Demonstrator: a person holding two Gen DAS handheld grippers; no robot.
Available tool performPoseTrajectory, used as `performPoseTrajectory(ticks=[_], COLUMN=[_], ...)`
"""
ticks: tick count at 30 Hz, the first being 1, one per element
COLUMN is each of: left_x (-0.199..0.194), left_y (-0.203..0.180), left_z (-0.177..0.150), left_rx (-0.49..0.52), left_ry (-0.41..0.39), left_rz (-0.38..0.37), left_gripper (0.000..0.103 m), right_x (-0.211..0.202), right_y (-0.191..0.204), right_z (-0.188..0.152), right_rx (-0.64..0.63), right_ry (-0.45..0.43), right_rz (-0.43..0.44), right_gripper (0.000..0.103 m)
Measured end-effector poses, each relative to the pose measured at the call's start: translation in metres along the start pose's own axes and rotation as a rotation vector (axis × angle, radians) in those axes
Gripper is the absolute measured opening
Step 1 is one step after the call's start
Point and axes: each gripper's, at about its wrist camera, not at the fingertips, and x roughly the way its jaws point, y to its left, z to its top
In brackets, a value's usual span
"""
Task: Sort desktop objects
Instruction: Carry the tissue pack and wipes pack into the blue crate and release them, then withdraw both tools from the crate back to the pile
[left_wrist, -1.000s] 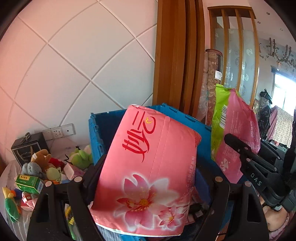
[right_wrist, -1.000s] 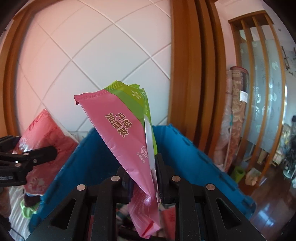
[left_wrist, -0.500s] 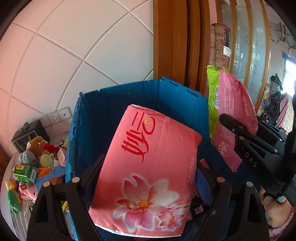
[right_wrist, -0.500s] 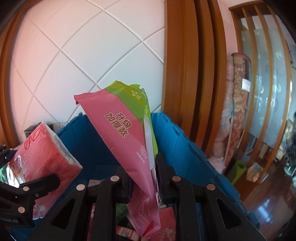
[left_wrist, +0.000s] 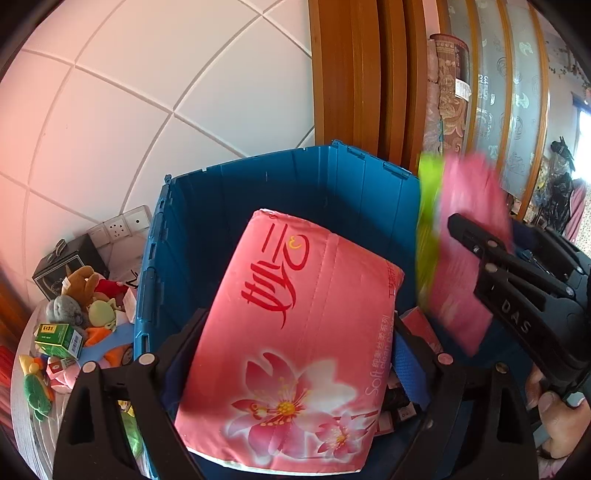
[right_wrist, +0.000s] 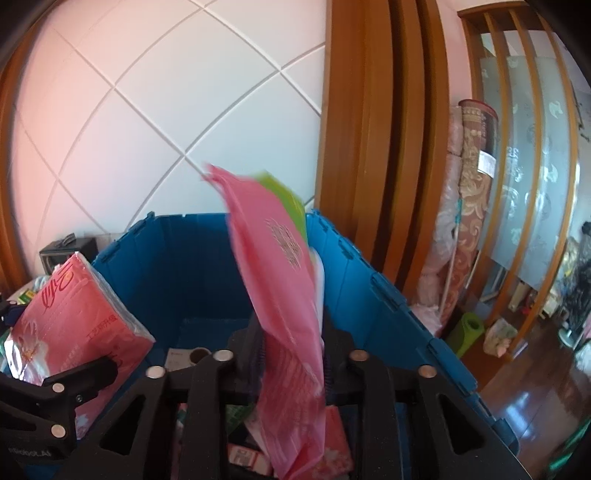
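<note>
My left gripper (left_wrist: 295, 354) is shut on a pink tissue pack with a lotus print (left_wrist: 295, 332) and holds it over the open blue crate (left_wrist: 258, 192). My right gripper (right_wrist: 291, 347) has spread its jaws, and the pink and green bag (right_wrist: 280, 277) between them is blurred, slipping down into the blue crate (right_wrist: 177, 266). The bag (left_wrist: 461, 251) and the right gripper (left_wrist: 517, 295) also show at the right of the left wrist view. The tissue pack (right_wrist: 74, 314) shows at the left of the right wrist view.
Plush toys (left_wrist: 85, 299), a green box (left_wrist: 59, 334) and a black box (left_wrist: 62, 262) lie on the table left of the crate. Small packets (right_wrist: 243, 454) lie in the crate bottom. A wooden door frame (right_wrist: 369, 147) and rolled rugs (right_wrist: 465, 221) stand behind.
Both grippers have tilted down over the crate. The right gripper's jaws have opened and the pink and green bag has begun to drop and swing. The left gripper still holds the tissue pack.
</note>
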Motion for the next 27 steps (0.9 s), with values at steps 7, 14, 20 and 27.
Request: performPoseTrajectory(ticks=[7, 14, 20, 27], left_x=[0.0011, 0.0002, -0.0027, -0.0033], left_y=[0.0008, 0.0044, 0.0010, -0.0009], left_z=[-0.0001, -0.0004, -0.0007, -0.0005], left_rx=[-0.006, -0.023, -0.009, -0.003], left_ry=[-0.004, -0.016, -0.030, -0.034], left_rz=[-0.002, 0.001, 0.009, 0.013], left_gripper=[0.091, 0.094, 0.094, 0.094], right_x=[-0.0061, -0.0055, -0.0053, -0.0054], right_y=[0.0022, 0.0022, 0.0005, -0.0008], right_z=[0.0017, 0.0015, 0.0010, 0.0014], right_rx=[-0.002, -0.005, 0.000, 0.008], right_ry=[-0.017, -0.013, -0.016, -0.017], right_rz=[0.001, 0.005, 0.007, 0.013], right_gripper=[0.100, 0.101, 0.102, 0.103])
